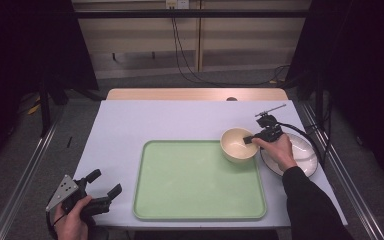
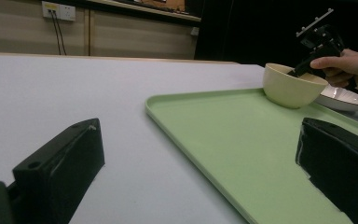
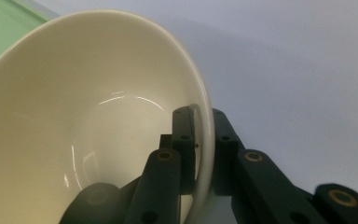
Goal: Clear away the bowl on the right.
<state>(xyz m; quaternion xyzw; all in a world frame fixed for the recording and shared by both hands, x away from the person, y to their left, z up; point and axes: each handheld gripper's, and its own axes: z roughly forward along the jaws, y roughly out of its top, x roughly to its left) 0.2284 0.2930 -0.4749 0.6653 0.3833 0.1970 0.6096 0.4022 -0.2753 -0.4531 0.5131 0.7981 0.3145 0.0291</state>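
A cream bowl [image 1: 237, 144] sits over the back right corner of the pale green tray [image 1: 195, 195]; it also appears in the left gripper view as the bowl [image 2: 289, 86] and in the right gripper view as the bowl [image 3: 88, 126]. My right gripper [image 1: 250, 139] is shut on the bowl's rim, one jaw inside the wall and one outside, as the right gripper [image 3: 204, 149] shows close up. My left gripper [image 1: 102, 184] rests near the table's front left corner, jaws wide apart and holding nothing; its own view shows the left gripper [image 2: 200, 158] over the tray's [image 2: 242, 140] left edge.
A white plate [image 1: 302, 155] lies on the table right of the bowl, under the right hand; the plate [image 2: 342, 99] is seen past the bowl too. The table surface [image 1: 130, 130] is pale lilac with a wooden strip at the back. Metal rails run along both sides.
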